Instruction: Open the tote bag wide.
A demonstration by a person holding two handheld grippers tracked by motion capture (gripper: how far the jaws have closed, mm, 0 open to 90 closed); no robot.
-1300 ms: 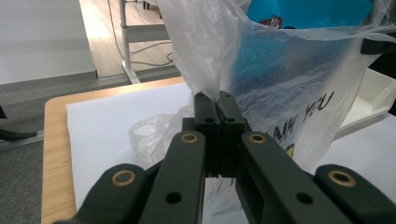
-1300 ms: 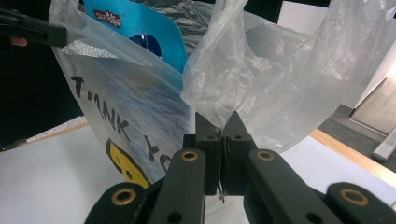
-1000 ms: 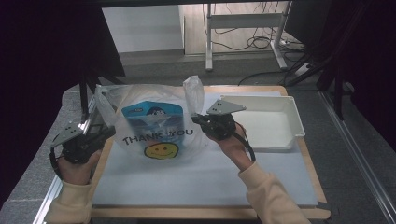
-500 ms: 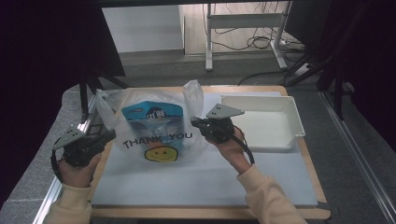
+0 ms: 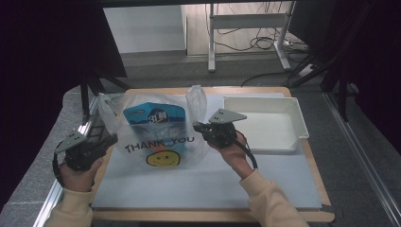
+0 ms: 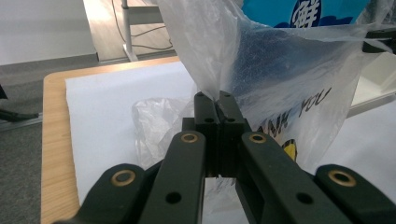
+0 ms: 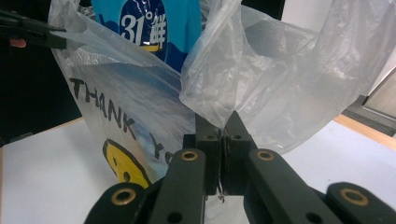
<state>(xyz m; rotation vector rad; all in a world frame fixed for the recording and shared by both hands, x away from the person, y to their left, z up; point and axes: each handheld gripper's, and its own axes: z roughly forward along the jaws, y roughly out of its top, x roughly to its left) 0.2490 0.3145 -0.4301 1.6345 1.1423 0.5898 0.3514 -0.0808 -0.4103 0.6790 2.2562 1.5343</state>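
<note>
high view: a translucent plastic bag printed "thank you" with a yellow smiley stands on the white mat of the counter, just left of an empty white tray. a blue packet sits upright inside the bag. the left gripper grips the bag's left edge and the right gripper grips its right edge below the right handle loop – the two holds, well apart, keep the film stretched between them, probably so the bag stands up around the packet

left gripper view: the jaws are together, clamped on a pinch of bag film at its edge. the film fans upward from the pinch, taut, with the blue packet visible behind it. a slack fold of plastic lies on the mat beside the jaws

right gripper view: the jaws are likewise pressed together on gathered film where the handle loop meets the bag body. the printed face and the packet lie to the left – the far left gripper's tip shows at the opposite edge, so the bag hangs between both holds
</note>
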